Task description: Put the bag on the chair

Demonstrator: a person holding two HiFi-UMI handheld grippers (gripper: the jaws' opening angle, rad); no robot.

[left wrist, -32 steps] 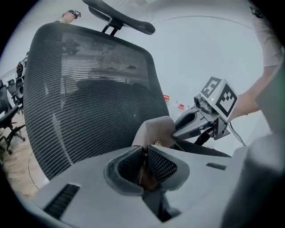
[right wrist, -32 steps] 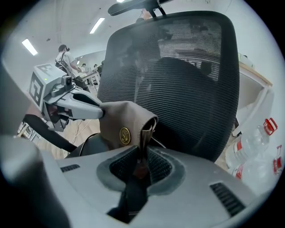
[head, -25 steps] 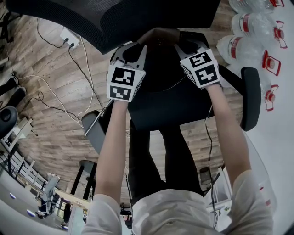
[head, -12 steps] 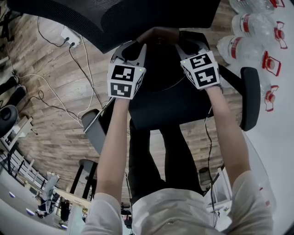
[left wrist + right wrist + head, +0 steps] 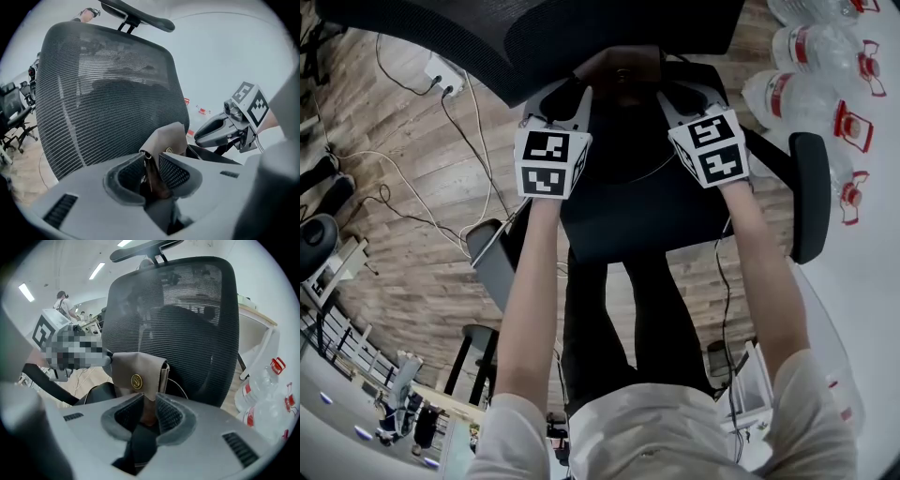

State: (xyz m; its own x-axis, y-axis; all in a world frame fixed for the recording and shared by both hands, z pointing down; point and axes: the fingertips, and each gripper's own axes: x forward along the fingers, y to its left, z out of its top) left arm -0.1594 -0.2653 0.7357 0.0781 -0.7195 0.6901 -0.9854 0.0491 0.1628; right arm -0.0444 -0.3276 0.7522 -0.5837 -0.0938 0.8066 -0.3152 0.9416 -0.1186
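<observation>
left gripper (image 5: pixel 570 94): jaws nearly together, clamped on a thin brown edge of the bag (image 5: pixel 619 66). In the left gripper view (image 5: pixel 151 161) the leather runs down between the two pads.
right gripper (image 5: pixel 671 96): jaws narrowly apart, pinching the bag's other side. In the right gripper view (image 5: pixel 149 408) a brown strip sits between the pads, under the flap.
bag: taupe-brown with a folded flap (image 5: pixel 136 371) and a round gold emblem (image 5: pixel 136 380). It is held up between both grippers, one on each side (image 5: pixel 168 140).
bag position: over the rear of the seat (image 5: pixel 647 211), just in front of the backrest (image 5: pixel 534 37). Whether it touches the seat cannot be told.
chair: black office chair with a mesh back (image 5: pixel 108 89) and a headrest on top (image 5: pixel 145 250). There is an armrest (image 5: pixel 811 197) at the right and another (image 5: pixel 492 262) at the left in the head view.
grippers to each other: near each other and roughly level, with the bag between them. The right one shows at the right of the left gripper view (image 5: pixel 234 126).
cubes: the marker cubes (image 5: pixel 551 161) and (image 5: pixel 712 145) face the head camera.
arms: both forearms stretch forward toward the chair.
bottles: a pack of clear bottles with red caps (image 5: pixel 811 66) lies right of the chair, also seen in the right gripper view (image 5: pixel 262 390).
floor: wood planks, with a white power strip (image 5: pixel 441 75) and cables left of the chair.
</observation>
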